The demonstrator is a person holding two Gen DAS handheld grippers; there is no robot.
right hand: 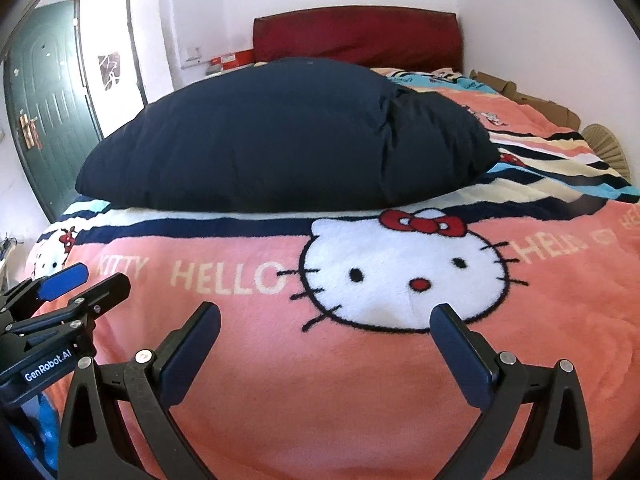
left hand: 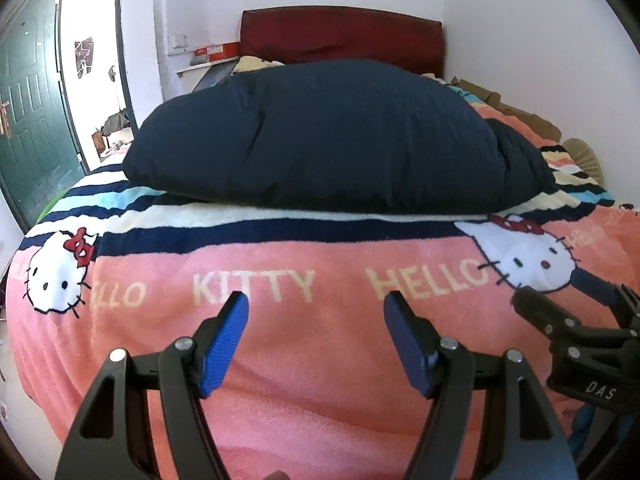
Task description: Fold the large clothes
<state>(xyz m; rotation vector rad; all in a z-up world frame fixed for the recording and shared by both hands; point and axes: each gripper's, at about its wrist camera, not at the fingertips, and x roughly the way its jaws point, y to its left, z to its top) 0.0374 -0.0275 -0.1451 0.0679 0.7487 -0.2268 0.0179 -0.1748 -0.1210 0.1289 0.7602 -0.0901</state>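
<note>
On the pink blanket (right hand: 360,380), folded navy garment (right hand: 280,136) lying crosswise, both claws (left hand: 316,308) (right hand: 326,320) wide open, empty.

The dark navy garment (left hand: 320,136) lies on the bed ahead of my tools, well beyond their tips, across the striped band of the blanket (left hand: 304,360). It is already gathered into a thick, broad bundle with a smooth, rounded top and soft creases running down its front. Its near edge sits flat along the white stripe. On my right side, part of it bunches into a puckered, tucked fold (right hand: 404,136).
</note>
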